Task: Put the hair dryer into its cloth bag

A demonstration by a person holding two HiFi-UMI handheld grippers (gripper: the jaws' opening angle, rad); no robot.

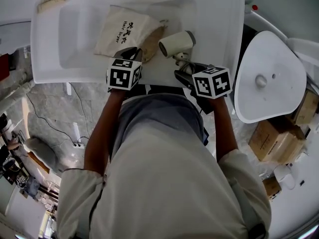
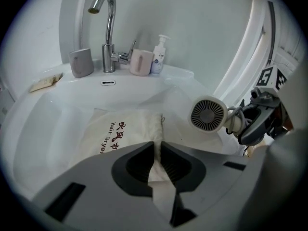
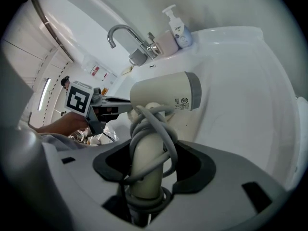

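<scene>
**Part the bag's mouth before the dryer goes in**

Your left hand-held gripper (image 2: 157,148) is closed on a fold of the cream drawstring cloth bag with printed lettering (image 2: 118,136). It pinches the near edge, just beside what looks like the mouth. The rest of the bag lies flat in the sunken basin of the white moulded desk (image 1: 47,49).

Your right hand-held gripper (image 3: 147,163) is clamped round the handle of the cream plastic hair dryer (image 3: 166,95). The pale grey cord (image 3: 144,121) is wound round that handle and caught inside the grip too. The dryer hangs in the air over the front right part of the desk, just beside the bag, with its grilled round end turned toward it.

As I judge it, the step in hand is getting the dryer's barrel into the mouth.
- **Open the mouth:** Lift the pinched edge up and a little away from the dryer, so one layer rises while the other lies on the desk. I cannot tell whether both layers are in the pinch. If they are, the mouth won't open and you'd need to take a single layer instead.
- **Feed the dryer in:** Bring it in low and level, grilled end first, sliding along the lower layer.
- **Mind the cord:** The loops could snag the hem.

The chrome tap (image 2: 107,28) stands well apart at the back, so it shouldn't trouble you
</scene>
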